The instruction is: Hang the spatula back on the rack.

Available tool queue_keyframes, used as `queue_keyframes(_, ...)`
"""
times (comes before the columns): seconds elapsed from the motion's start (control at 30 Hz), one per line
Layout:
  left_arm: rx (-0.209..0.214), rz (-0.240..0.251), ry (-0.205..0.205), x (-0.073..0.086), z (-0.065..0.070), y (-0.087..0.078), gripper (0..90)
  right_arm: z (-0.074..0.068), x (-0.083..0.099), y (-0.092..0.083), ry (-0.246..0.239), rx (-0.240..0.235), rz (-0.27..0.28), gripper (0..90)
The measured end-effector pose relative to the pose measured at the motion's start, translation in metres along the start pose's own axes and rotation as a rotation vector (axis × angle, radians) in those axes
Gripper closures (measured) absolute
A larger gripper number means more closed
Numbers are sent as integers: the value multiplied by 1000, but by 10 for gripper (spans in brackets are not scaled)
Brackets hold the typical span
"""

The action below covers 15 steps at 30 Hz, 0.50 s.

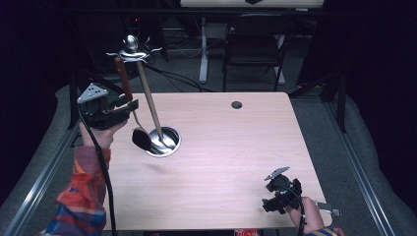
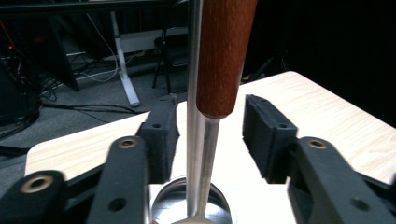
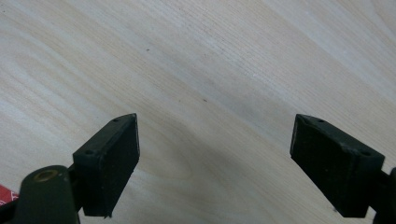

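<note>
A metal utensil stand rises from a round steel base (image 1: 164, 141) on the wooden table (image 1: 231, 162), its pole (image 1: 149, 101) topped by a ring of hooks (image 1: 132, 50). A utensil with a red-brown wooden handle (image 1: 123, 77) and a black head (image 1: 141, 139) hangs down beside the pole, its top end up by a hook. My left gripper (image 1: 129, 107) is open around that handle (image 2: 223, 56). Both pads (image 2: 161, 135) stand clear of it, and the pole (image 2: 193, 93) runs just behind. My right gripper (image 1: 275, 194) rests near the front right corner, open (image 3: 215, 158) over bare wood.
A cable hole (image 1: 236, 104) sits near the table's far edge. Beyond the table stand a black chair (image 1: 255, 44) and a white desk leg (image 1: 203, 54), with cables on the floor. Something red (image 1: 244, 232) shows at the table's front edge.
</note>
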State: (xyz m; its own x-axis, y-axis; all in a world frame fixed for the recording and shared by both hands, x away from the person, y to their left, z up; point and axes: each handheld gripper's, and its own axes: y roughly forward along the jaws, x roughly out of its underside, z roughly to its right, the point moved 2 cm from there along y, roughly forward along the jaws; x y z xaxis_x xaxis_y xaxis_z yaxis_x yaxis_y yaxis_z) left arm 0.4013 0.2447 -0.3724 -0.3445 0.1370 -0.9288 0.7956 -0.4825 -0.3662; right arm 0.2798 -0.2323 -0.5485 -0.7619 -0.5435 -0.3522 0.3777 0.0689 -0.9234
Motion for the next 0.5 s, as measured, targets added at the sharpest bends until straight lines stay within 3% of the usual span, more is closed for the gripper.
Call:
queue_keyframes(0.13, -20, 0, -1, -2, 1, -7, 429, 0, 0, 0, 0, -1, -1, 153)
queue_keyframes(0.37, -23, -45, -4, 3, 0, -19, 244, -1, 0, 0, 12, -1, 16, 153)
queue_keyframes(0.5, -32, -69, -3, 10, -1, -25, 182, -2, 0, 1, 13, -8, 18, 153)
